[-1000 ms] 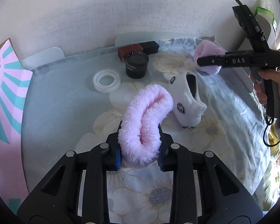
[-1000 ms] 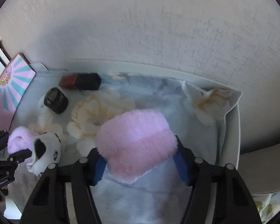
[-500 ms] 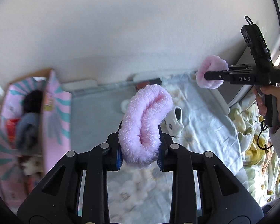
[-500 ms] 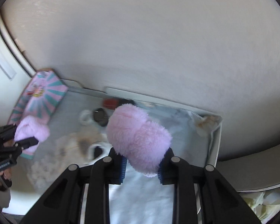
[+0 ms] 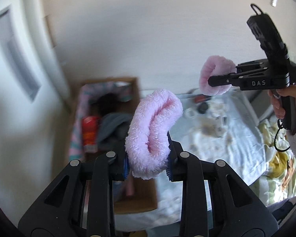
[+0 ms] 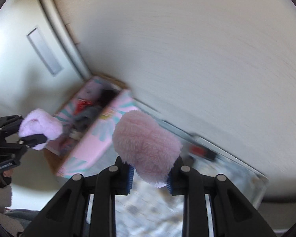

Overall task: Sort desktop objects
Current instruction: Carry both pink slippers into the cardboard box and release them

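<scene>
My left gripper (image 5: 148, 167) is shut on a fluffy pink sock (image 5: 152, 132) and holds it in the air, near the pink cardboard box (image 5: 106, 118). My right gripper (image 6: 150, 177) is shut on a second fluffy pink sock (image 6: 146, 146), also lifted. Each gripper shows in the other's view: the right gripper (image 5: 219, 81) with its sock (image 5: 213, 73) at the upper right, the left gripper (image 6: 31, 138) with its sock (image 6: 41, 126) at the left. The box (image 6: 100, 136) is open and holds dark clothes and a red packet.
The table with a floral cloth (image 5: 227, 138) lies to the right of the box, with small blurred objects (image 5: 201, 106) near its far edge. A white wall (image 6: 187, 59) stands behind. A door panel (image 5: 15, 59) is at the left.
Both grippers have risen from the table with their pink socks and swung left toward the open box, which has come into view. The table has dropped away below.
</scene>
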Demonstrator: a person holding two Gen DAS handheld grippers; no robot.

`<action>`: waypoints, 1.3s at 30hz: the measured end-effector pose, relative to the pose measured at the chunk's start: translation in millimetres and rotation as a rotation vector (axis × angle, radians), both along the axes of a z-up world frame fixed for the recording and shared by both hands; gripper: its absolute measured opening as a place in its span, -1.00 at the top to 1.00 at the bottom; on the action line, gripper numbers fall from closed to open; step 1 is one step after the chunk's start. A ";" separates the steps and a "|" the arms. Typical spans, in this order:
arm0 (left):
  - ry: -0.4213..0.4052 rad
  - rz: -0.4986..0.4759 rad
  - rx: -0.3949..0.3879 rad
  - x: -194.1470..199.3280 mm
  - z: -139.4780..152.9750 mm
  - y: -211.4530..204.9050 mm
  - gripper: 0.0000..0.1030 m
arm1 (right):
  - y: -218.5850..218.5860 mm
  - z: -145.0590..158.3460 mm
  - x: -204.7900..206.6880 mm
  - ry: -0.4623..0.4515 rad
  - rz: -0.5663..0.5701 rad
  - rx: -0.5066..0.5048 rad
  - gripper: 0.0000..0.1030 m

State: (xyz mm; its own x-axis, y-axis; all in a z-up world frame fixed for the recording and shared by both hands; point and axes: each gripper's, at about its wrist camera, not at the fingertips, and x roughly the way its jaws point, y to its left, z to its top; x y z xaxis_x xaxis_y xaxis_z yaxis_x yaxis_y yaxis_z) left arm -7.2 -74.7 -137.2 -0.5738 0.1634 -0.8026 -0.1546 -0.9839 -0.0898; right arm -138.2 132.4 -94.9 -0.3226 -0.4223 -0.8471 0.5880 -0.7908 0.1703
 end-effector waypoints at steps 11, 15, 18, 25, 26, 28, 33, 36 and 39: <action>-0.091 0.086 0.032 18.2 -43.7 -74.5 0.52 | -159.2 -46.2 -4.0 -0.142 0.202 0.031 0.53; -0.110 0.086 0.023 18.9 -55.1 -81.6 0.52 | -194.2 -62.0 -1.6 -0.180 0.233 0.063 0.53; -0.117 0.083 0.031 16.7 -59.4 -85.3 0.52 | -201.3 -70.5 -0.8 -0.197 0.242 0.076 0.53; -0.135 0.078 0.026 9.4 -67.1 -88.0 0.52 | -206.2 -75.5 -11.0 -0.217 0.243 0.091 0.53; -0.137 0.078 0.023 9.0 -67.4 -89.0 0.52 | -205.7 -75.3 -12.7 -0.219 0.245 0.091 0.53; -0.142 0.080 0.021 7.2 -68.3 -88.6 0.52 | -207.4 -75.3 -14.1 -0.218 0.252 0.096 0.52; -0.158 0.062 0.004 3.3 -69.0 -82.7 0.07 | -212.8 -74.9 -14.5 -0.246 0.311 0.111 0.24; -0.122 0.058 -0.019 3.2 -64.6 -76.5 -0.99 | -214.7 -73.9 -11.4 -0.233 0.333 0.145 -0.11; -0.096 0.063 0.008 1.5 -60.2 -74.8 -1.00 | -209.4 -71.4 -15.7 -0.211 0.313 0.142 -0.89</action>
State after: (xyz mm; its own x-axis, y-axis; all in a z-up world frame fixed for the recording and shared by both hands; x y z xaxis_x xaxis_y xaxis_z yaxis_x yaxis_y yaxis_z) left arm -5.7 -149.5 -197.3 -0.5037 0.1359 -0.8531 -0.0830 -0.9906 -0.1088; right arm -153.9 -77.0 -166.3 -0.0093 -0.3464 -0.9381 0.7679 -0.6033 0.2152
